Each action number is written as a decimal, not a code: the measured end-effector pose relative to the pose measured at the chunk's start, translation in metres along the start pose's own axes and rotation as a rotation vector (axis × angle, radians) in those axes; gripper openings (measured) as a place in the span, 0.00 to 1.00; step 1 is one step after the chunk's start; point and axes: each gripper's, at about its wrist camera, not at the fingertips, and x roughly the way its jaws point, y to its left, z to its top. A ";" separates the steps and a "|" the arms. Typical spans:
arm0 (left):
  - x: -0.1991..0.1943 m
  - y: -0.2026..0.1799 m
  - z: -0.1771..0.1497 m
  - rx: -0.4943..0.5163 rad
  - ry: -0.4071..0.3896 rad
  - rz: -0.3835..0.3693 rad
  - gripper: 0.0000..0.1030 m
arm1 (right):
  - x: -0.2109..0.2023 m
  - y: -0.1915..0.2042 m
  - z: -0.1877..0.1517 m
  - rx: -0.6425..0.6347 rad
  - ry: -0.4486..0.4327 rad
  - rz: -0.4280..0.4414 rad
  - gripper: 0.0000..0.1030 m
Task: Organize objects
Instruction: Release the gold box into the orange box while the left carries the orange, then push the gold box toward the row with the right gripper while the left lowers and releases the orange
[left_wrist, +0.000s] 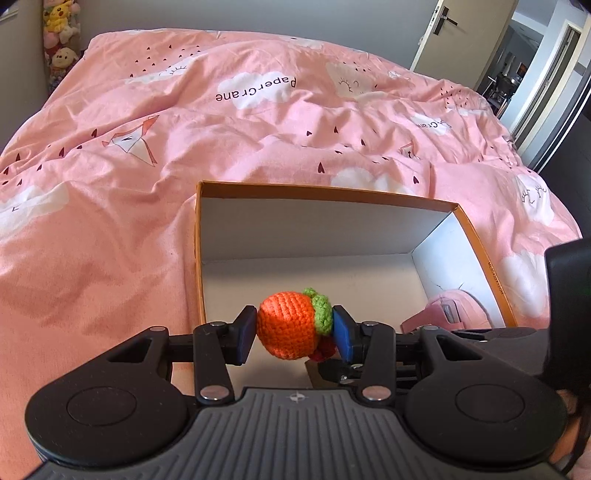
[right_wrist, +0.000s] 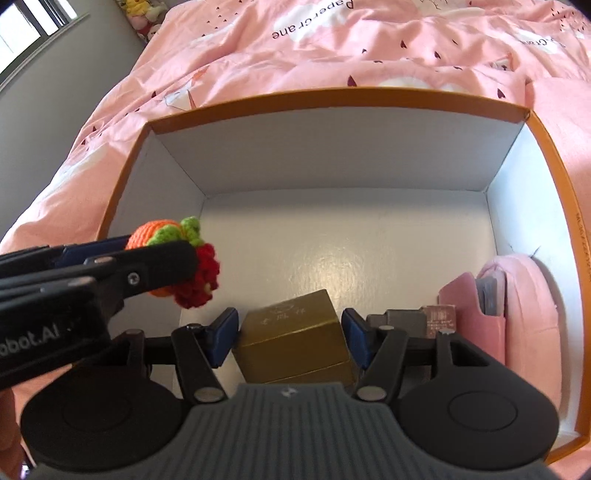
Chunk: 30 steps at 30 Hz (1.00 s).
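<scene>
My left gripper (left_wrist: 293, 330) is shut on an orange crocheted toy (left_wrist: 288, 325) with a green leaf and red bits. It hangs over the near left corner of the orange-rimmed cardboard box (left_wrist: 325, 194), which is white inside. In the right wrist view the same toy (right_wrist: 162, 230) shows at the left, above the box floor. My right gripper (right_wrist: 288, 338) is low inside the box (right_wrist: 332, 99), shut on a tilted gold box (right_wrist: 295, 336), with a blue pad against each side.
A pink pouch (right_wrist: 517, 306) leans on the box's right wall, beside a small dark block (right_wrist: 402, 317) and a reddish packet (right_wrist: 441, 319). The box lies on a pink bedcover (left_wrist: 147, 147). Plush toys (left_wrist: 61, 33) sit far left; an open door (left_wrist: 443, 29) is far right.
</scene>
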 end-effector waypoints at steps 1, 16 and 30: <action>0.001 -0.001 -0.001 0.008 0.000 0.003 0.48 | 0.000 0.003 -0.001 -0.024 -0.001 -0.011 0.61; 0.002 0.001 -0.006 0.045 0.027 0.019 0.48 | -0.015 -0.021 -0.007 -0.112 0.284 0.043 0.29; 0.013 -0.016 -0.010 0.158 0.075 0.001 0.48 | -0.020 -0.017 0.018 -0.282 0.157 0.010 0.13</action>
